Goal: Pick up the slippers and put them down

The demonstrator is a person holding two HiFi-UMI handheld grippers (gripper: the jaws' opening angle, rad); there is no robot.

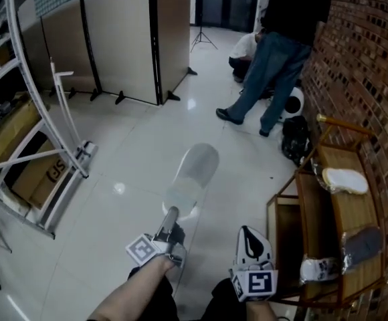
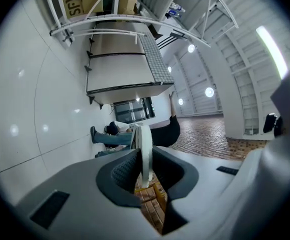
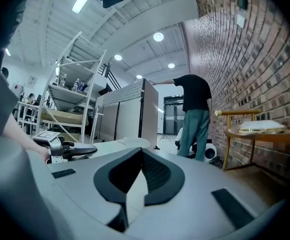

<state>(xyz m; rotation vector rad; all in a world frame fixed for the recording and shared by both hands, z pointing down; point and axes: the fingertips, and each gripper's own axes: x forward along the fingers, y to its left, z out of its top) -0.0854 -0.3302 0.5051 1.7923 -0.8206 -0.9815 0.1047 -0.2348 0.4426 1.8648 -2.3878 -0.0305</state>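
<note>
My left gripper (image 1: 172, 216) is shut on the heel end of a pale white slipper (image 1: 192, 172), which sticks out ahead of it over the floor. In the left gripper view that slipper (image 2: 146, 149) stands edge-on between the dark pads (image 2: 122, 176), clamped by my left gripper (image 2: 144, 173). My right gripper (image 1: 249, 233) hangs beside it on the right, its jaws shut with nothing between them, as the right gripper view (image 3: 139, 156) shows. Another white slipper (image 1: 345, 180) lies on top of the wooden shoe rack (image 1: 308, 199), and also appears in the right gripper view (image 3: 262, 126). A grey slipper (image 1: 362, 245) and a white one (image 1: 320, 269) lie lower on the rack.
A person in jeans (image 1: 277, 65) stands ahead by the brick wall (image 1: 368, 59), with another crouching behind. A black bag (image 1: 294, 139) lies near the rack. A folding partition (image 1: 114, 39) stands at the back, with a metal shelf frame (image 1: 43, 146) and a cardboard box (image 1: 47, 174) at the left.
</note>
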